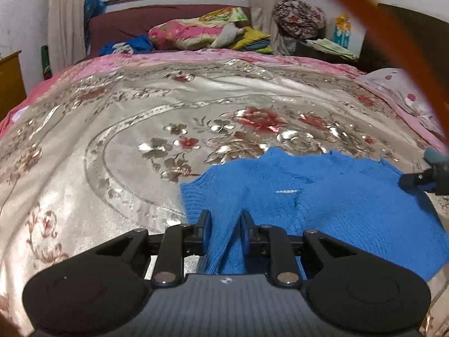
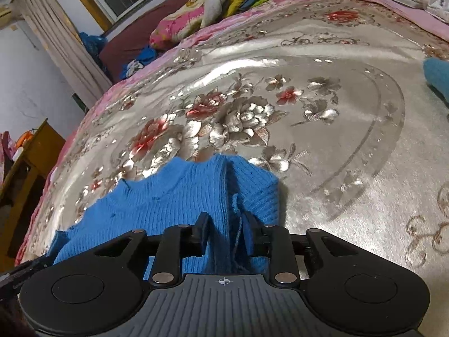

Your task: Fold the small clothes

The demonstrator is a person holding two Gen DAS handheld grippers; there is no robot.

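A small blue knit sweater point(image 1: 322, 196) lies spread on the floral satin bedspread point(image 1: 126, 118), near its front edge. My left gripper point(image 1: 226, 224) is shut on a raised fold at the sweater's near left side, by a ribbed cuff or hem. The cloth fills the space between its jaws. In the right wrist view the same sweater point(image 2: 174, 196) tents up into my right gripper point(image 2: 226, 224), which is shut on a ridge of knit beside the ribbed edge. The right gripper's fingers point(image 1: 421, 179) also show at the sweater's far right corner in the left wrist view.
Bare bedspread point(image 2: 336, 140) stretches beyond the sweater. A teal garment point(image 2: 437, 75) lies at the right edge. Pillows and folded bedding point(image 1: 190, 33) are piled at the far end, with a dotted pillow point(image 1: 398, 87) on the right. A wooden cabinet point(image 2: 36, 151) stands left of the bed.
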